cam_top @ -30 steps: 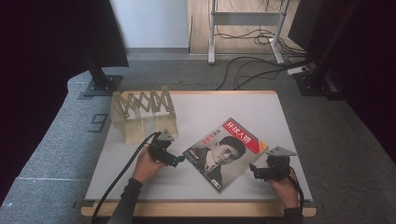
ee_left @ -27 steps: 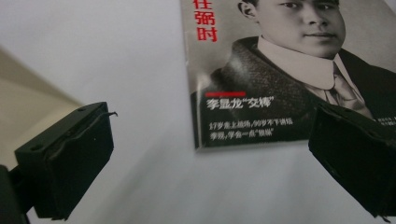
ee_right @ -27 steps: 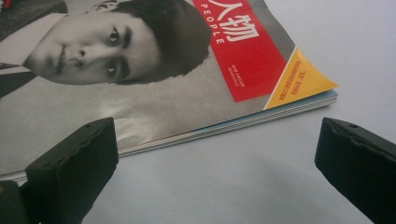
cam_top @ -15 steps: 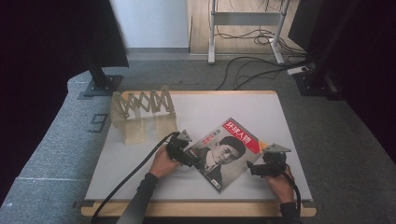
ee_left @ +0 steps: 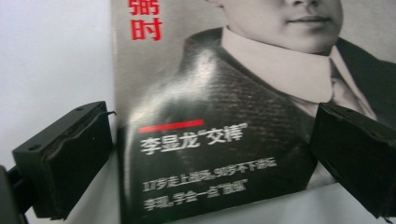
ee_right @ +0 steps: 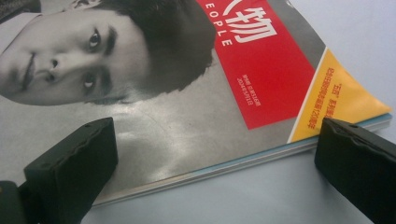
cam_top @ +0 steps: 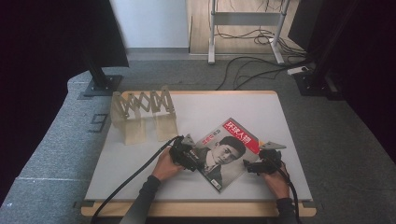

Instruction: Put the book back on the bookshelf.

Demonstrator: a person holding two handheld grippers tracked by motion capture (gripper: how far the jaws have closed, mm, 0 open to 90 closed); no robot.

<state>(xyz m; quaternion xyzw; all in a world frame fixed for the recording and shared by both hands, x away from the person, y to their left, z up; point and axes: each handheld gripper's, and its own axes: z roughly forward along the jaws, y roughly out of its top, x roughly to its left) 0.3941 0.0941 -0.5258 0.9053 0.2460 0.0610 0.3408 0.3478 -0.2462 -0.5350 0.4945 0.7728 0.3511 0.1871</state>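
High view has the magazine mid-frame with the rack upper left; gripper views show both the left gripper and right gripper wide open at its edges.

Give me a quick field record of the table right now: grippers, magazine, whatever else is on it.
left gripper: open, jaws over the magazine's left edge near the lower corner
right gripper: open, at the magazine's right edge
magazine: closed, flat, turned at an angle, portrait cover up with red title block
wooden accordion rack: far left of the table, apart from both grippers
table: white top, wooden rim
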